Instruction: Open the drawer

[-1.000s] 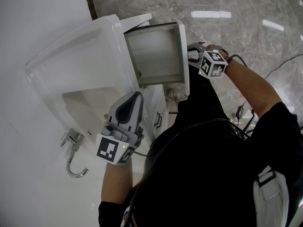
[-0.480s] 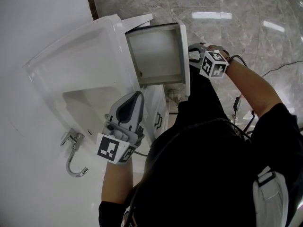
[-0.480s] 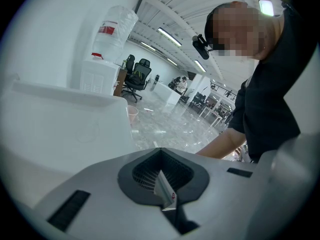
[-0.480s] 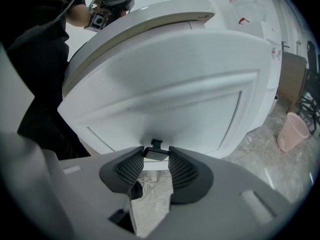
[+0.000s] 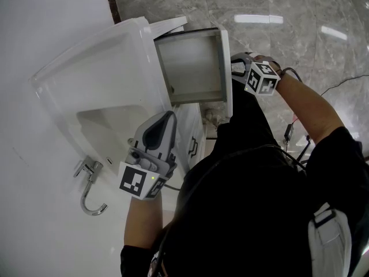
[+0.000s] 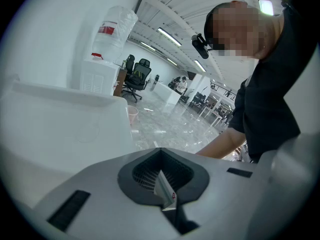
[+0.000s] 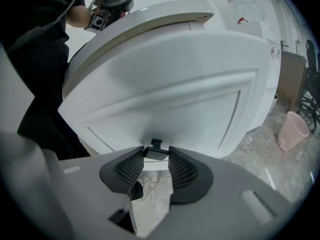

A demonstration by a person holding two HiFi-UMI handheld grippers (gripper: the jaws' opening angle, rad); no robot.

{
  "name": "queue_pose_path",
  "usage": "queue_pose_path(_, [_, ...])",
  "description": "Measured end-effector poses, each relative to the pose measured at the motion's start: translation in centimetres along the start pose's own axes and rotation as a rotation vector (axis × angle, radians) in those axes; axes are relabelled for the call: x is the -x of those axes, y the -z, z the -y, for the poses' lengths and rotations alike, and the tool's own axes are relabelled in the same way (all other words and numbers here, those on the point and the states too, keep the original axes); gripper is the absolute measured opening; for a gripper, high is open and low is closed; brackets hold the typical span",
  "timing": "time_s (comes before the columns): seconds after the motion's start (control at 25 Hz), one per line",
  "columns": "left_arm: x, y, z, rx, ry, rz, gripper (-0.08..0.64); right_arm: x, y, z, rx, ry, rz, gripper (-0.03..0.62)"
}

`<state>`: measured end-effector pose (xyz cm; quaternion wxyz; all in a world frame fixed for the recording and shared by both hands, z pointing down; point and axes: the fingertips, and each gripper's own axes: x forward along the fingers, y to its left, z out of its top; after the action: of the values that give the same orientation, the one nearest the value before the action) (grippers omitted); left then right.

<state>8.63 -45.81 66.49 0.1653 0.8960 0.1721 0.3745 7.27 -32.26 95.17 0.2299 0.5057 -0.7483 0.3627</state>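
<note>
White cabinet [image 5: 98, 74] at nine o'clock. Drawer [image 5: 190, 68] standing well out at twelve. Right claw [image 7: 156, 152] clamped on the drawer handle [image 7: 156, 144]; left claw [image 6: 160, 158] closed, empty, at seven. Pull seemingly finished; next, letting go, backing off.

No words or numbers are showing clearly enough to read. The water bottle [image 6: 114, 31] at the far left is carrying a red label [image 6: 104, 29], but its print is appearing too small.
</note>
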Motion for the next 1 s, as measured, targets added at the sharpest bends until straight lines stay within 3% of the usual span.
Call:
queue_pose_path(0.56, [0.2,-0.2,0.1,0.028,-0.02,0.025,-0.005,-0.2,0.0,-0.2,0.03,-0.004,-0.054,0.153])
queue_pose_path(0.76, [0.8,-0.5,1.4,0.057,0.005,0.044,-0.005,0.9,-0.3,-0.4,0.05,-0.019,-0.08,0.153])
queue_pose_path(1.0, [2.7,-1.3,1.1,0.078,-0.061,0.082,-0.005,3.6,-0.3,0.6,0.09,-0.01,-0.118,0.153])
